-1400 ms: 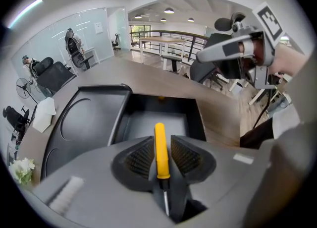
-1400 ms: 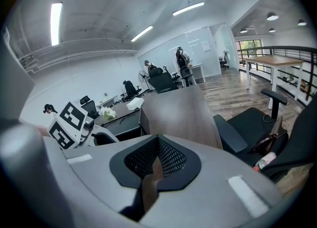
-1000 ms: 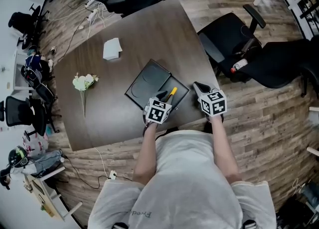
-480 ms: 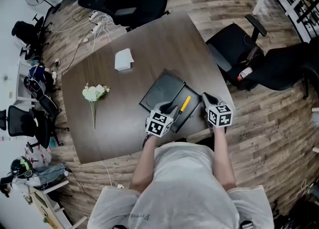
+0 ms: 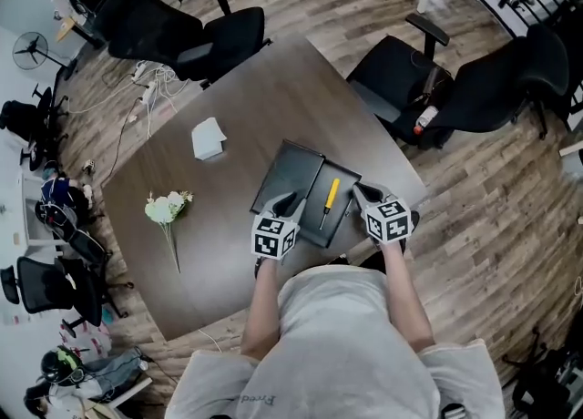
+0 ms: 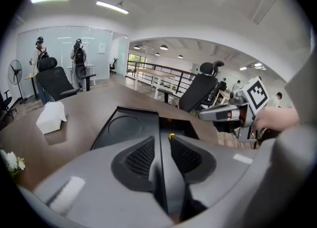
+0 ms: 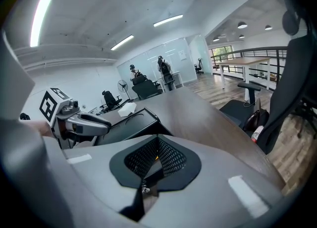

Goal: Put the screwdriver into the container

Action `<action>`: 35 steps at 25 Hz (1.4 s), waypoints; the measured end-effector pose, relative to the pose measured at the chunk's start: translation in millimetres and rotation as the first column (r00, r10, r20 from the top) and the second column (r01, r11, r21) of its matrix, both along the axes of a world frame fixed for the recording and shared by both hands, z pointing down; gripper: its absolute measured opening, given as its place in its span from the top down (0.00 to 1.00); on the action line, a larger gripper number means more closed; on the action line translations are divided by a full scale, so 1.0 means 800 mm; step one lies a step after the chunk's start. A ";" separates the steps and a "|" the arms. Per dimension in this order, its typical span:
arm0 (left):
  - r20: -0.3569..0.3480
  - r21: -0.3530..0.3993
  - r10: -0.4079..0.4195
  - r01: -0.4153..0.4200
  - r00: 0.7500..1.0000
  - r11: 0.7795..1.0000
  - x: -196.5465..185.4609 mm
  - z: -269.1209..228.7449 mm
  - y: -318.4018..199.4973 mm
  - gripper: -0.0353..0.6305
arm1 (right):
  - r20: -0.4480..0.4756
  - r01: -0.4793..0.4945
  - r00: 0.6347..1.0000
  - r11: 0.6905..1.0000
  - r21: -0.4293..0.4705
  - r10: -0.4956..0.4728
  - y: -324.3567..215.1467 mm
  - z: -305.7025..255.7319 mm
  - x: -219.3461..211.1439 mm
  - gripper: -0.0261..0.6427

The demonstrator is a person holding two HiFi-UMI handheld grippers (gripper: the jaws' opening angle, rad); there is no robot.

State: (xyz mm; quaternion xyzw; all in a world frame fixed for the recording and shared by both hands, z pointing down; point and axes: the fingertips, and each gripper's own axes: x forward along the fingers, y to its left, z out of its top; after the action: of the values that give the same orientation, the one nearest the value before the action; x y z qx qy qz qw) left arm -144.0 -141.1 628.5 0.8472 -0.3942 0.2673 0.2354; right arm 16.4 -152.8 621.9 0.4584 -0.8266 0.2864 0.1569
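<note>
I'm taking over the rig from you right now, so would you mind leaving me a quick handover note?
Left gripper: jaws only slightly apart, nothing between them, at the near edge of the container.
Right gripper: jaws together, empty, by the container's right side.
Screwdriver: lying in the container's right compartment, neither gripper holding it.
Done: the screwdriver is in the container.
Left: nothing on the task, as far as I can see; probably just draw both grippers clear.

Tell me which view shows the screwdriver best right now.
Head view: the whole screwdriver lies in the container, yellow handle and shaft visible. The left gripper view shows only a yellow tip past its jaws; the right gripper view shows nothing clear of it.
</note>
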 end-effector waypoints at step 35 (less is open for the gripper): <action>-0.039 0.019 0.047 -0.046 0.998 0.999 0.022 -0.009 0.018 0.86 | -0.027 -0.036 0.999 0.999 0.013 0.036 0.034 -0.011 0.008 0.96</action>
State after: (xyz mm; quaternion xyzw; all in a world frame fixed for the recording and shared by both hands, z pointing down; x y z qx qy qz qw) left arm -126.8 -126.8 621.2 0.8634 -0.3719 0.2523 0.2293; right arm 23.0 -125.3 612.7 0.4781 -0.8176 0.2779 0.1603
